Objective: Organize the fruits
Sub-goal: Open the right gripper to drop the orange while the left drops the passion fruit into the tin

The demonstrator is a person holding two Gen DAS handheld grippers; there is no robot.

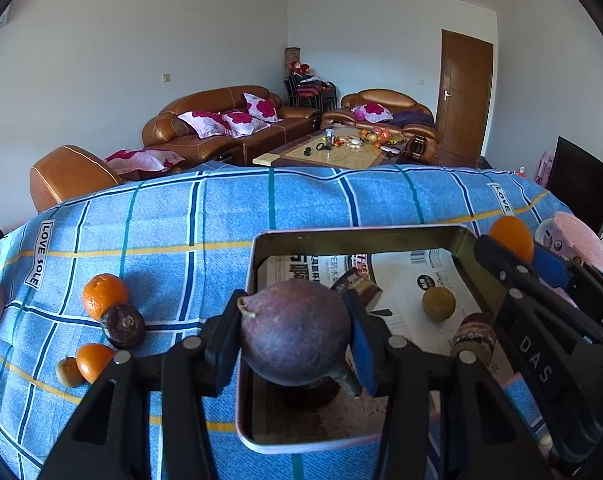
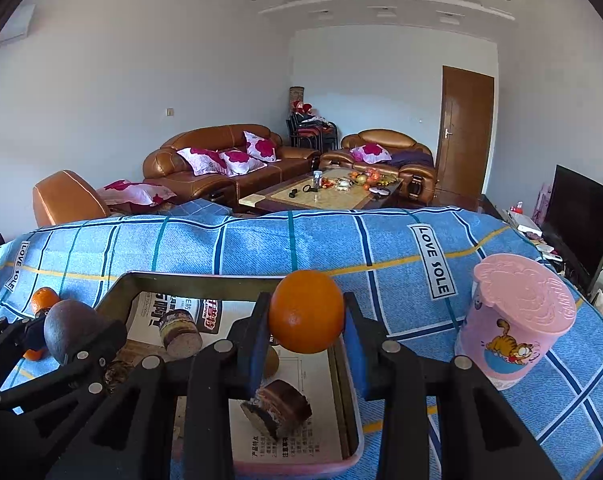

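— In the left claw (image 1: 295, 332)?
— Clamped on a purple passion fruit (image 1: 293, 330), blue pads (image 1: 361, 344) pressed to both sides, held above the near half of the metal tray (image 1: 365, 236).
— And the right claw (image 2: 306, 312)?
— Gripping an orange (image 2: 306, 311), narrow, pads tight on either side, poised over the tray's right rim.
— Inside the tray?
— Lined with printed newspaper (image 1: 405, 276). On the paper: one brownish-yellow round fruit (image 1: 438, 304), and two brown cylindrical pieces with pale layered ends, lying tilted (image 2: 180, 333) (image 2: 279, 408). Cannot tell what those are. Something dark right under the passion fruit, mostly hidden.
— Outside the tray?
— A cluster left of it on the blue checked cloth (image 1: 181, 216) covering the desk: a whole orange (image 1: 104, 296), a dark wrinkled passion fruit (image 1: 122, 326) touching it, another orange (image 1: 93, 362) nearer, and a small tan fruit (image 1: 68, 372) just beside that one.
— Any other container?
— A pink lidded cup (image 2: 517, 320) with a cartoon cat printed on it, upright on the cloth, right of the tray and apart from it. Lid on, contents not visible.
— Behind the desk?
— Brown leather sofas (image 1: 229, 124) with pink floral cushions, a low coffee table (image 1: 333, 154) with small items and more fruit, too small to name. Wooden door (image 1: 465, 92) at the back, dark screen (image 2: 581, 224) at far right.
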